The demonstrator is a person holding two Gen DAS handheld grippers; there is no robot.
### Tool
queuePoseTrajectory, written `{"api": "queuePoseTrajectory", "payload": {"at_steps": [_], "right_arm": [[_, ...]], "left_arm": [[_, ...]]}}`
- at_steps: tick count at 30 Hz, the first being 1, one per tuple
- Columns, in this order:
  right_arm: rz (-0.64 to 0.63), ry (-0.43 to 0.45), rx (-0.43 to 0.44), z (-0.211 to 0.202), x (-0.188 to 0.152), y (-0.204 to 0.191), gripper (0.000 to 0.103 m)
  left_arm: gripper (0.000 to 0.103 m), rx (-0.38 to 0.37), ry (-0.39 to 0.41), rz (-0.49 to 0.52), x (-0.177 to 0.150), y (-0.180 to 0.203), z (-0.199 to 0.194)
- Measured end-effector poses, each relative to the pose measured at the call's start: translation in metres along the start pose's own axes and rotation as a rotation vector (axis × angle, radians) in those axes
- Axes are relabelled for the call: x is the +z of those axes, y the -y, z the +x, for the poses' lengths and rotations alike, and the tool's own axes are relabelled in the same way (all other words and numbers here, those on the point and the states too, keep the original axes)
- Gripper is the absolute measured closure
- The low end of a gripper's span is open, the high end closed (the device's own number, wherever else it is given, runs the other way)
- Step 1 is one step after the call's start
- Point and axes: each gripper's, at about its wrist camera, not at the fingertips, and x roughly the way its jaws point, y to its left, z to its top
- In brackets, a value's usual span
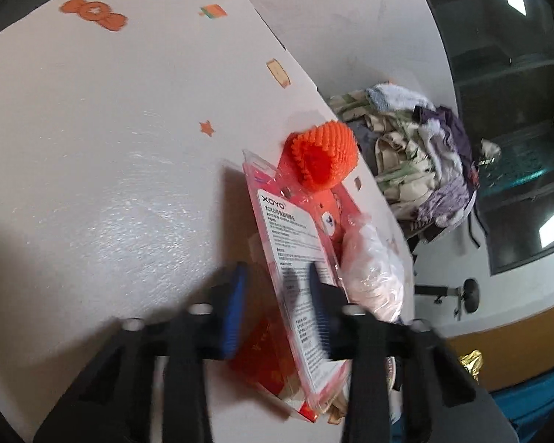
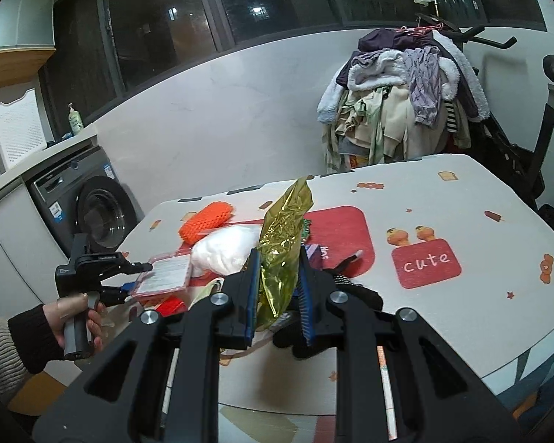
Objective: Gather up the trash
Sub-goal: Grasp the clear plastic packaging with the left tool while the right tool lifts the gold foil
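While the right tongs (image 2: 277,288) pinched a crumpled gold foil wrapper (image 2: 282,247), its long axis stood nearly upright, tip pointing away over the table (image 2: 461,313). Left tongs (image 1: 277,306) stood fairly wide around a red blister pack (image 1: 295,254), which ran lengthwise away from them. Beyond it lay a white plastic bag (image 1: 373,269), then an orange knitted piece (image 1: 323,155).
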Motion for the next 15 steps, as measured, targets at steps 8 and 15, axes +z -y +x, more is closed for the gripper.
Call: {"api": "queuePoseTrajectory", "payload": {"at_steps": [8,15], "right_arm": [[0.002,-0.001,0.015,-0.003,0.0,-0.001,0.081],[-0.009,0.006,0.031,-0.014,-0.003,-0.009,0.081]], "left_arm": [[0.085,0.096,0.122,0.314,-0.002,0.053,-0.038],[0.088,0.149,0.184,0.661,-0.039,0.118,-0.089]]}}
